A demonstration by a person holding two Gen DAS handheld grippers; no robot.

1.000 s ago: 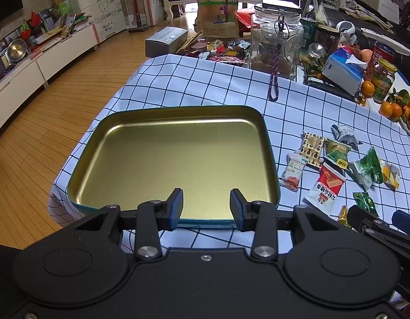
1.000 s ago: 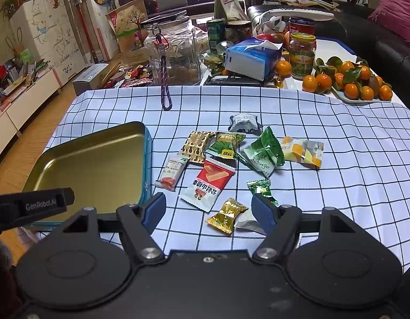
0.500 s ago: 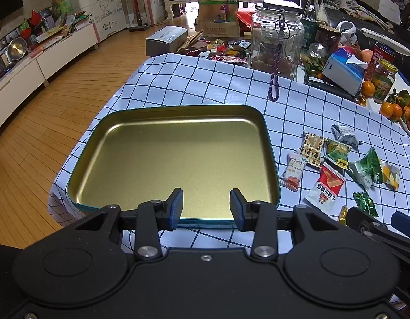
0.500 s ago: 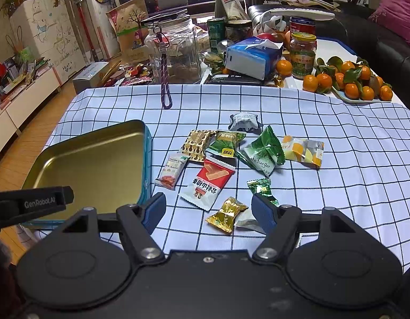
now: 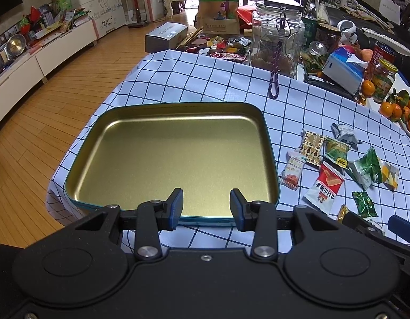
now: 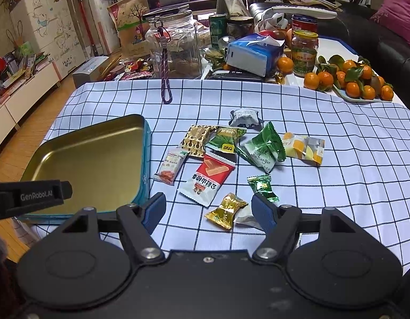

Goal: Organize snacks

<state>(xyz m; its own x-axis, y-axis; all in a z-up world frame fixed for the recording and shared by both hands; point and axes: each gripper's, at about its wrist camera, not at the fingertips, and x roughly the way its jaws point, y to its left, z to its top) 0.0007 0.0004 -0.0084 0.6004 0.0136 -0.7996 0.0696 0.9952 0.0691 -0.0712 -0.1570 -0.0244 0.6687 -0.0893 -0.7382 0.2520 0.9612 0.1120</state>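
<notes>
On the checked cloth point(image 6: 337, 159) that covers the worktop, a shallow gold tin tray point(image 5: 175, 122) with a teal rim sits toward the left edge, its floor bare. Just beside its right wall lies a loose scatter of wrapped snacks: a red and white packet point(image 6: 206, 179), a small orange-printed sachet point(image 6: 171, 166), a brown patterned packet point(image 6: 195, 139), two green packets point(image 6: 264, 147), a yellow one point(image 6: 303, 147), a grey one point(image 6: 243, 117), a small green sweet point(image 6: 262, 186) and a gold sweet point(image 6: 227, 210).

Both tools point downward at a slant and hang above the cloth, touching nothing. The left tool point(image 5: 206, 204) sits over the tray's near rim, its blue-padded fingers parted with only the tray floor showing between them. The right tool point(image 6: 209, 210) hovers over the near end of the snack pile, its fingers spread wider; the gold sweet shows in the gap between them, but the pads are clear of it.

Behind, a glass jar point(image 6: 175, 45), a tissue pack point(image 6: 254, 53) and tangerines point(image 6: 351, 79) crowd the far side.
</notes>
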